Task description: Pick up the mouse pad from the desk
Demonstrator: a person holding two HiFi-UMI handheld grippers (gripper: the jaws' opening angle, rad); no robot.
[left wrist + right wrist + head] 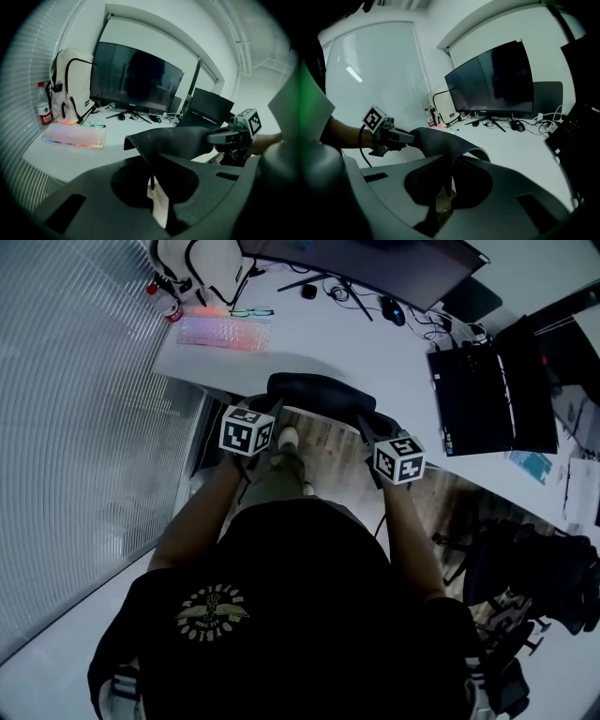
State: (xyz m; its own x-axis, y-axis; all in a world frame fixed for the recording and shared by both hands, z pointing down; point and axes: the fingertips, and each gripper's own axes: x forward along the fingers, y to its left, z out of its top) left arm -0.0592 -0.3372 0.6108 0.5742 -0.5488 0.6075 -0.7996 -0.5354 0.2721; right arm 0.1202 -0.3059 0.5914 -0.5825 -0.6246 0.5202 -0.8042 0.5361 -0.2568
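The black mouse pad (317, 393) hangs in the air just off the near edge of the white desk (375, 348), sagging between my two grippers. My left gripper (273, 409) is shut on its left edge, and my right gripper (365, 424) is shut on its right edge. In the left gripper view the mouse pad (178, 139) curls up out of the closed jaws of the left gripper (151, 177), and the right gripper (224, 137) grips the far end. In the right gripper view the mouse pad (440, 139) runs from the right gripper (447, 183) across to the left gripper (402, 136).
On the desk are a lit keyboard (225, 332), glasses (249, 312), a white backpack (202, 263), a red-capped bottle (44, 110), a large monitor (375, 263), a mouse (392, 310) with cables, and a black laptop (478, 399). A ribbed wall panel (66, 409) lies left; a dark chair (530, 577) stands right.
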